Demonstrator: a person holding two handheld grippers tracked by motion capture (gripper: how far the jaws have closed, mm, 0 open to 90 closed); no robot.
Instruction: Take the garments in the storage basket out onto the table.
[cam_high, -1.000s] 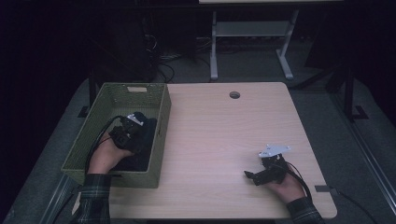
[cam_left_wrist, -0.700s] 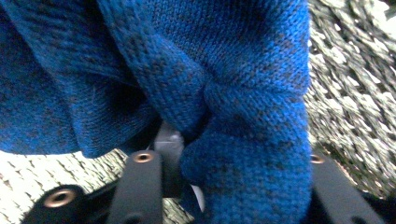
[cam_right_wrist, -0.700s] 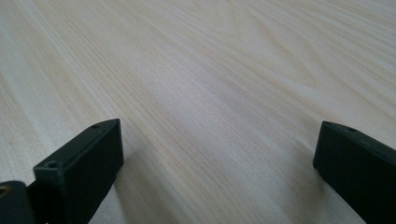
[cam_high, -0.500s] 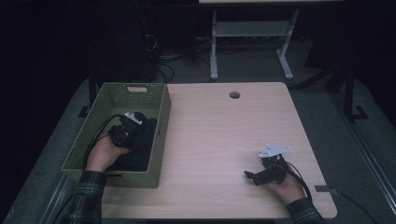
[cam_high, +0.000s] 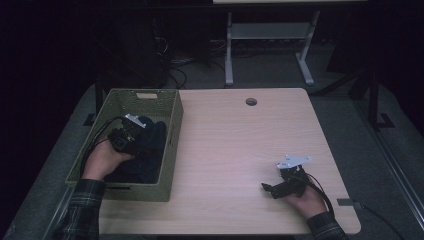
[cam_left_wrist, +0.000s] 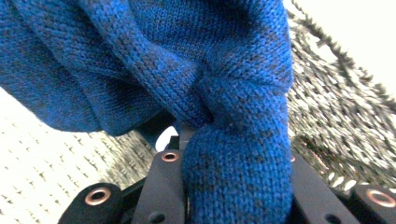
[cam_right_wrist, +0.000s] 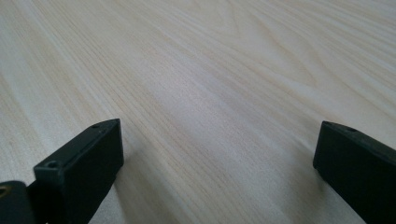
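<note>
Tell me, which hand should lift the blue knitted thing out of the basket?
The left. Its hand-held gripper is already inside the green basket, and its jaws have just been closing on a fold of the blue knit. The right hand-held gripper rests open on the table, far off.

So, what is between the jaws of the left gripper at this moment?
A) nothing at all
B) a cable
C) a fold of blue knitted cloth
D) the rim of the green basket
C: in the left gripper view, the blue knitted cloth is pinched between the left gripper jaws, inside the green basket.
</note>
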